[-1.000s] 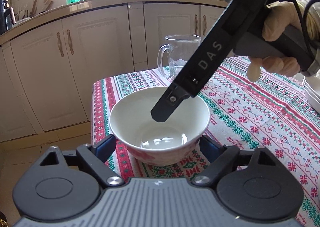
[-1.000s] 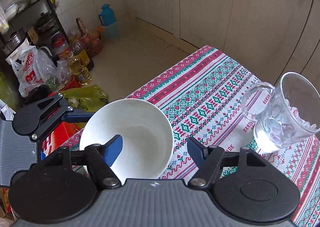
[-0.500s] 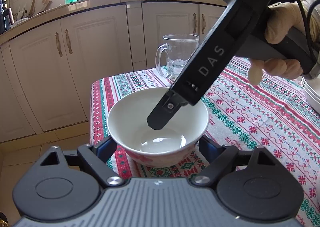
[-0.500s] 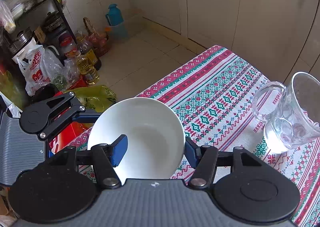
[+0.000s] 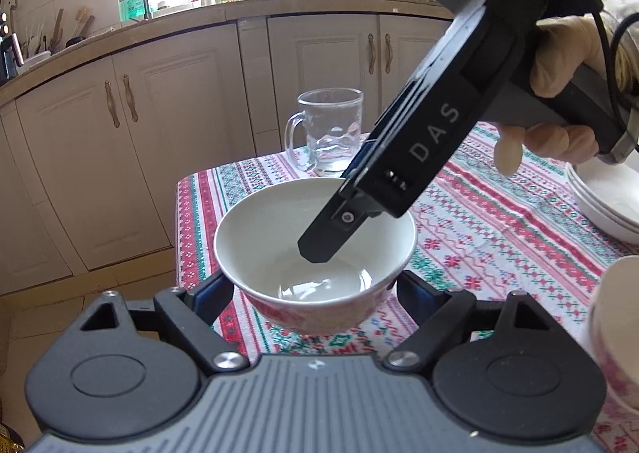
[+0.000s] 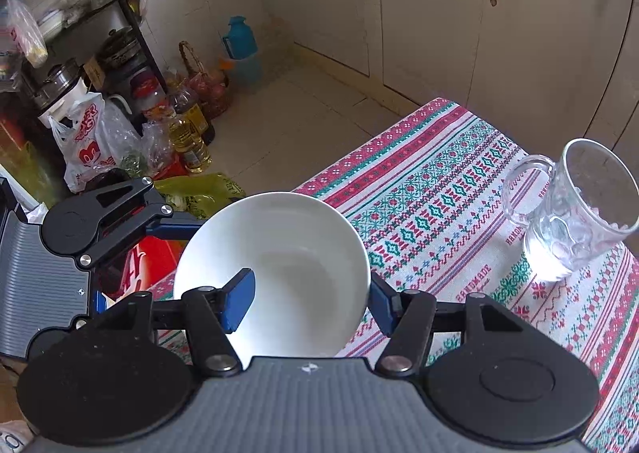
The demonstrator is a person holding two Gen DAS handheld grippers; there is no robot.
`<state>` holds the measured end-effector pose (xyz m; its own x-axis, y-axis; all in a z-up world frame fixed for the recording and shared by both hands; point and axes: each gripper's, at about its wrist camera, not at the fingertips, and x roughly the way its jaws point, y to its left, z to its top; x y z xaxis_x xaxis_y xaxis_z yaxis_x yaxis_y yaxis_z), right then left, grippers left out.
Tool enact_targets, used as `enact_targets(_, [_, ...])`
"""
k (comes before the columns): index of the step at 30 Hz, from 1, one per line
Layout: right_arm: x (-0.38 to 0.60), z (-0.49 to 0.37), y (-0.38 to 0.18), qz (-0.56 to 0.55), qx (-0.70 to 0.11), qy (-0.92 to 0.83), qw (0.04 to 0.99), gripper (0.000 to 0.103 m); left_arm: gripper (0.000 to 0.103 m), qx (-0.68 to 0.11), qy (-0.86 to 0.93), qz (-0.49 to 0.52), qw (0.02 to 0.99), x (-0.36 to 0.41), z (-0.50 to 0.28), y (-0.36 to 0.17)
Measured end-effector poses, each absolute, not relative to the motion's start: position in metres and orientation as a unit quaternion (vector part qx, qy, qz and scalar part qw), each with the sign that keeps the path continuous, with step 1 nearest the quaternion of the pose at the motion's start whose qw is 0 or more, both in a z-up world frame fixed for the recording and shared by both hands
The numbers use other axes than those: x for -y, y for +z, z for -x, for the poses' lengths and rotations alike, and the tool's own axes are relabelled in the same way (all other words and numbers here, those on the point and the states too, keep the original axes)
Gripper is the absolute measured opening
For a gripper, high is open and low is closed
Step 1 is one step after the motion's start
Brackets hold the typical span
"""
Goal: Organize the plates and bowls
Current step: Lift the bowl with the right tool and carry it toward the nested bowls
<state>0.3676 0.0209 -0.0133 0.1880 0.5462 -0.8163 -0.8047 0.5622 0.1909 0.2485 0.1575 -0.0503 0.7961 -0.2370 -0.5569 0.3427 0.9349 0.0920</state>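
Observation:
A white bowl point(image 5: 279, 237) with a red pattern outside hangs a little above the striped tablecloth point(image 5: 479, 221) near the table's left corner. My left gripper point(image 5: 315, 293) clasps it from both sides, its pads pressed on the outer wall. My right gripper point(image 6: 309, 303) is shut on the bowl point(image 6: 303, 253). Its blue left pad is inside the bowl, and the other pad is outside the rim. In the left wrist view the right gripper's black finger point(image 5: 323, 241) reaches down into the bowl, held by a gloved hand point(image 5: 559, 66).
A clear glass mug point(image 5: 331, 133) stands behind the bowl and shows at the right in the right wrist view point(image 6: 567, 213). Stacked white plates point(image 5: 607, 197) lie at the right, a second patterned bowl point(image 5: 615, 333) nearer. Bottles and bags point(image 6: 179, 133) crowd the floor beyond the table edge.
The right gripper's jaws closed onto the bowl's wall. Both grippers then rose slightly with the bowl, and the background dropped lower in both views.

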Motion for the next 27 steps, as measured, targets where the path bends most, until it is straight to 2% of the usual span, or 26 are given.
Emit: enact_targets(27, [0.074, -0.227, 0.048, 0.123, -0.406, 0.449, 0.786, 0.066, 0.088, -0.275, -0.213, -0.114, 0.931, -0.095, -0.141, 0.006])
